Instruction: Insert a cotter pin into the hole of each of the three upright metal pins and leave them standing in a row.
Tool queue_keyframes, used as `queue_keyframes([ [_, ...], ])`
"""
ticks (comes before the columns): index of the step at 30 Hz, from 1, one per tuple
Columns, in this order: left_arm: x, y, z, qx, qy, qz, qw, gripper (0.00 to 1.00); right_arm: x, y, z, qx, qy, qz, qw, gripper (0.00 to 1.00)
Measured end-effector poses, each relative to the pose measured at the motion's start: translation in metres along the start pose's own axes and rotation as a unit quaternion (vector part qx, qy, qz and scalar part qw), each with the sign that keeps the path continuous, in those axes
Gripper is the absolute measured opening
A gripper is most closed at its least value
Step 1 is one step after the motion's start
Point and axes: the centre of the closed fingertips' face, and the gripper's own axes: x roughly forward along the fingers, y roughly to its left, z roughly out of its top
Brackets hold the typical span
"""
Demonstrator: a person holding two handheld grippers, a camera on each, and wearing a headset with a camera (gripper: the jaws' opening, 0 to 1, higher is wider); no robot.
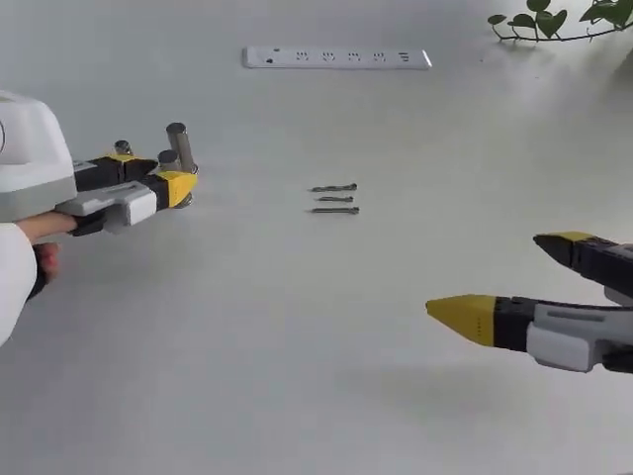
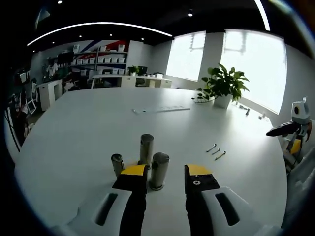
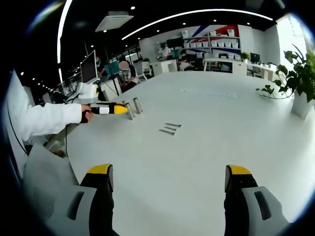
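**Left gripper** [image 1: 168,172]: at the left edge of the head view, held level with its tips pointing toward the right of the frame. A hand [image 1: 44,230] in a white sleeve [image 1: 10,282] carries it. The jaws stand apart.

In the left gripper view, the left gripper [image 2: 165,170] straddles the front pin [image 2: 159,169]. One jaw is just beside the pin, and a clear gap remains on the other side. The pin is not clamped.

**Metal pins** [image 1: 178,144]: three, all upright on the white table [image 1: 297,376] and clustered at the left gripper's tips. In the left gripper view, the other two stand behind the front pin, toward the centre-left of the frame.

**Cotter pins** [image 1: 334,198]: three, lying flat and side by side at the centre of the head view, well apart from both grippers. In the right gripper view the cotter pins [image 3: 170,129] lie ahead, at mid-frame.

**Right gripper** [image 1: 485,274]: at the lower right of the head view, above the table and pointing toward the left of the frame. The jaws are spread wide with nothing between them.

**Background**: a power strip [image 1: 336,57] at top centre and a plant [image 1: 554,20] at the upper right corner.
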Motion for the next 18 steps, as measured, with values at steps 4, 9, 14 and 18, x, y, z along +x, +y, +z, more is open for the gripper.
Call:
queue_keyframes([
  [4,0.0062,0.0018,-0.0047,0.015,0.011,0.011,0.9998,0.2,-0.0001,0.0011,-0.0013,0.001,0.002,0.0,1.0,0.92],
  [9,0.0074,0.0062,-0.006,0.032,0.014,0.022,0.9991,0.14,-0.001,0.0011,-0.0028,-0.001,0.006,-0.002,1.0,0.91],
  [14,0.0071,0.0061,-0.005,0.063,0.017,0.014,0.9978,0.12,-0.0001,0.0018,-0.002,-0.001,0.006,0.0,1.0,0.91],
  [18,0.0075,0.0054,-0.004,0.084,0.023,0.019,0.996,0.11,0.0013,0.0034,-0.0026,-0.002,0.008,0.003,1.0,0.9],
])
